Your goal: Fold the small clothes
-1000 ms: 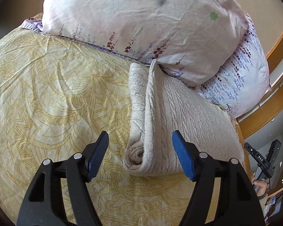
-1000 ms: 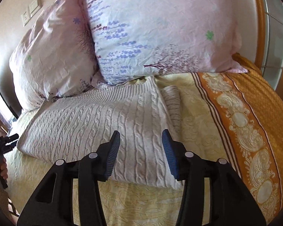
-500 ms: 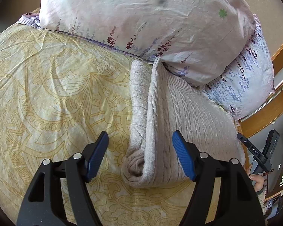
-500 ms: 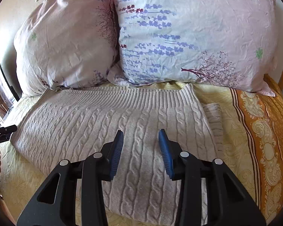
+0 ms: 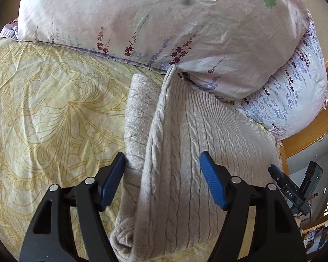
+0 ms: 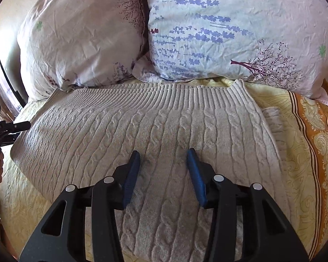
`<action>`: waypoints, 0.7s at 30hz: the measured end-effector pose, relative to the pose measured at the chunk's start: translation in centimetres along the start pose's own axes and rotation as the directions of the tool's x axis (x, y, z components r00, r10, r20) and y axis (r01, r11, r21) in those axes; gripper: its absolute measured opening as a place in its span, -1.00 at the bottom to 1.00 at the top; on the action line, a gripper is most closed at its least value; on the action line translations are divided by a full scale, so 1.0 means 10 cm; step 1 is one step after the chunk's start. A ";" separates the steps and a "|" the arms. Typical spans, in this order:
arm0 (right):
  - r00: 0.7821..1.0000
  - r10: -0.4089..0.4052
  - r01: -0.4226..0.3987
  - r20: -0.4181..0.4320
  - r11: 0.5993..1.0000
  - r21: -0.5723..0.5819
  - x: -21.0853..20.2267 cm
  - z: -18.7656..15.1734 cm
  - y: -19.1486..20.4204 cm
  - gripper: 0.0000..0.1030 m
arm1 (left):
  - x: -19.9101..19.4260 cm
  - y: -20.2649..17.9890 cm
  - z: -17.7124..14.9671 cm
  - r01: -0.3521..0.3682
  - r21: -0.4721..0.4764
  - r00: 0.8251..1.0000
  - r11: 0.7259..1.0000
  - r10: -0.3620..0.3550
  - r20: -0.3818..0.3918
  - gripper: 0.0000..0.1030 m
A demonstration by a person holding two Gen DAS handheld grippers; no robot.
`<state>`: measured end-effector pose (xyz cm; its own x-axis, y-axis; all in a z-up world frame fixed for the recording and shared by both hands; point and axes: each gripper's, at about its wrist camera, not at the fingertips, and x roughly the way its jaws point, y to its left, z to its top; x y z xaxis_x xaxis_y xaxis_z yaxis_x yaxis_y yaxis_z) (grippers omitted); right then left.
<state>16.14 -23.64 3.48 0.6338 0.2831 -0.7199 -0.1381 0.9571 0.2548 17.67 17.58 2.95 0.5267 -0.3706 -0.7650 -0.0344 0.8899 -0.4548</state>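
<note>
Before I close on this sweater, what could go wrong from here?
1. The left gripper straddles the sweater's folded edge with the tucked sleeve beneath; a shallow pinch may catch only one layer, spilling the fold.
2. The ribbed hem lies against the pillows; lifting could drag on them.
3. The right gripper, jaws opening, hovers mid-panel, so it may bunch the knit.

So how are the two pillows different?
The left pillow is mostly plain pink with thin dark sprigs; the right pillow has rows of bright purple flowers and a little tree. The right one overlaps the left one's edge. Both are wrinkled and lean up behind the sweater.
</note>
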 end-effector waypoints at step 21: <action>0.991 0.132 -0.132 0.024 0.991 0.002 -0.01 0.04 0.06 0.97 | 0.11 0.16 0.10 0.166 -0.162 0.985 0.973 -0.170 -0.010 0.07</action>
<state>16.34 -23.10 3.96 0.6282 0.4055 -0.6641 -0.2194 0.9112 0.3488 19.05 18.88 1.89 0.5161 -0.5189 -0.6815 -0.0842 0.7611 -0.6432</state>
